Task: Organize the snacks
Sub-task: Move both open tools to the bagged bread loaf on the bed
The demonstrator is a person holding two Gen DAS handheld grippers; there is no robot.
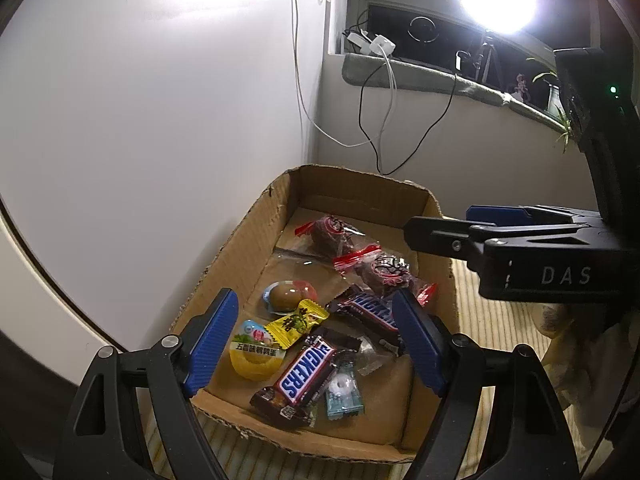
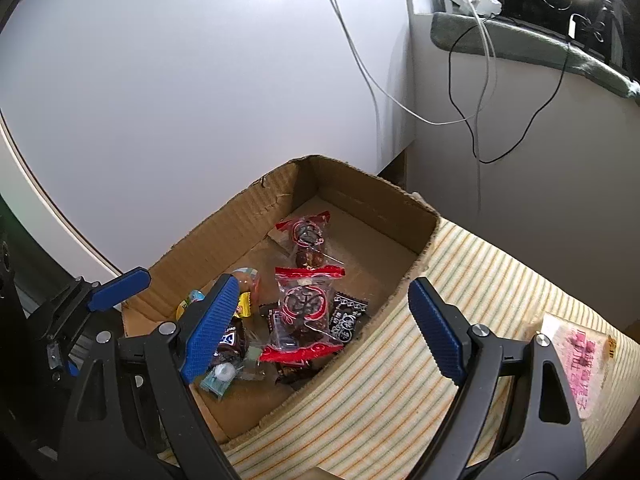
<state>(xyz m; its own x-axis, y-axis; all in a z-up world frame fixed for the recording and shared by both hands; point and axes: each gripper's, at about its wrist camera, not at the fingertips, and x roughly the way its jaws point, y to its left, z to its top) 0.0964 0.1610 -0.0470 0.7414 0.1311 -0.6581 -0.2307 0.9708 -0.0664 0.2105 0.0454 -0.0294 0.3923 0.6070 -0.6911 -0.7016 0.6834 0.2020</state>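
So the cardboard box (image 1: 256, 236) sits on the striped cloth (image 2: 400, 368), pushed up near the wall (image 1: 160, 100). Inside, two Snickers bars (image 1: 304, 376) lie toward the near end, with a mint (image 1: 343, 390) just right of the nearer one. A jelly cup (image 1: 254, 354) sits to their left, and two date packets (image 1: 336, 232) lie farther back. Outside the box, a packet (image 2: 580, 356) lies on the cloth to the right.

Left gripper (image 1: 316, 344) gapes empty over cardboard box (image 1: 256, 224) (two Snickers bars (image 1: 306, 376) inside).
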